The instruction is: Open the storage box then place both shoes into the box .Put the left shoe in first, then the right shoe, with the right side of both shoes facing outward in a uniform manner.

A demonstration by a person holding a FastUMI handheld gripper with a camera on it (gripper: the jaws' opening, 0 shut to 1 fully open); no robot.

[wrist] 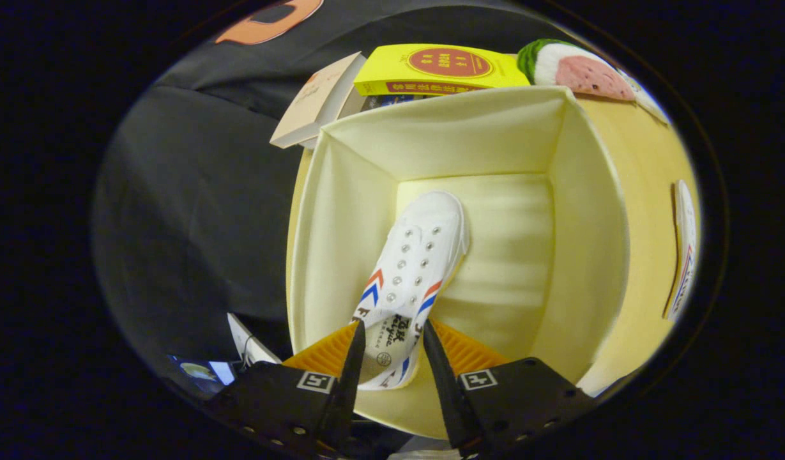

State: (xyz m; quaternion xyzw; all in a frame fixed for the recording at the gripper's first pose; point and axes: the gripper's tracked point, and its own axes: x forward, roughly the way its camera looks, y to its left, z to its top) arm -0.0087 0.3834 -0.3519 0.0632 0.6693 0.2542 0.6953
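Note:
A white canvas shoe [412, 268] with red and blue side stripes and metal eyelets lies inside the open cream storage box [587, 255], toe pointing away from me, along the box's left half. My gripper [393, 342] holds the shoe at its heel opening, one finger on each side, both pressing on the collar. The box's lid [654, 255] hangs open to the right, with a label on its surface. The right half of the box floor is bare.
Beyond the box stand a yellow book [440, 69], a beige book [315, 102] leaning beside it, and a watermelon-slice plush [571, 67]. Black cloth covers the area left of the box. Some white items [248, 348] lie near the box's near-left corner.

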